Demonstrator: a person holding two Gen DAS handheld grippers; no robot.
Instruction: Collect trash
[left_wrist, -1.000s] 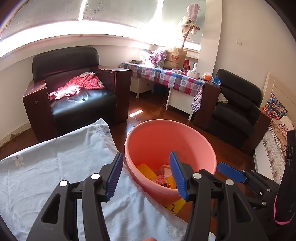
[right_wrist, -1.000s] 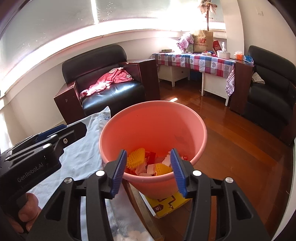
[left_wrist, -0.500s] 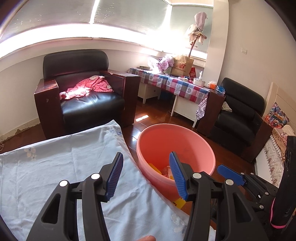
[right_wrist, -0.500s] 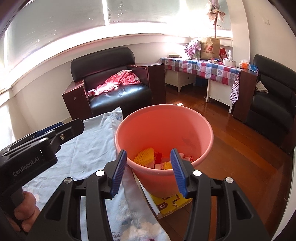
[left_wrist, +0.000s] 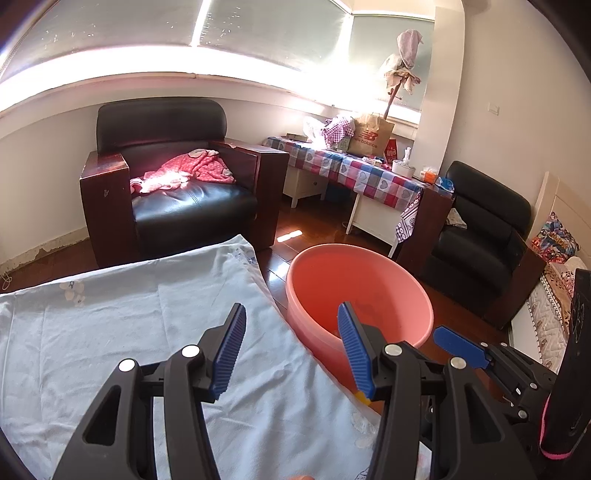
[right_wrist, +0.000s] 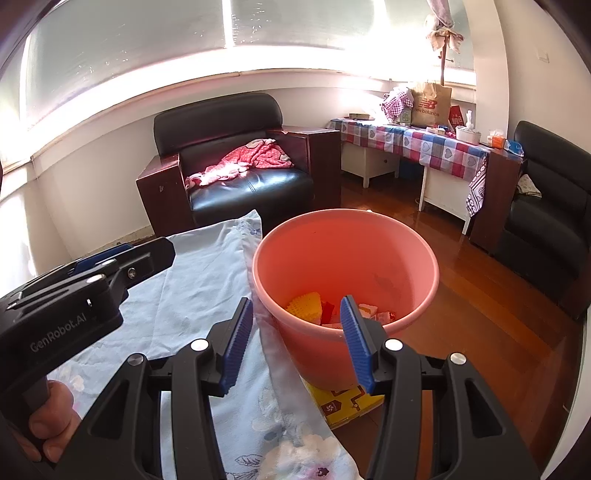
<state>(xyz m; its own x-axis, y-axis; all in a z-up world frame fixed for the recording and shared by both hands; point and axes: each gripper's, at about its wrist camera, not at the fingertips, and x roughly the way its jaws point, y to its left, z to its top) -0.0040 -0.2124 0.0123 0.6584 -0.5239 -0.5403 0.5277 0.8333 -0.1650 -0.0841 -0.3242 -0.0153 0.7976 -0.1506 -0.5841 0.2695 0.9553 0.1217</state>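
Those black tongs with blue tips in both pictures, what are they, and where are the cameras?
They are hand-held grippers, one in each of a person's hands; no robot arm is here. Each picture comes from a camera mounted on one gripper, looking forward along its fingers. The left gripper and the right gripper are both open and hold nothing. Ahead stands a pink bucket on the wooden floor, with trash already inside. Beside it lies a pale blue cloth. A yellow box peeks out under the bucket.

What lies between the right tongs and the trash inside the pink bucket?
In the right wrist view, only the near wall of the pink bucket separates the open right tongs from the trash.
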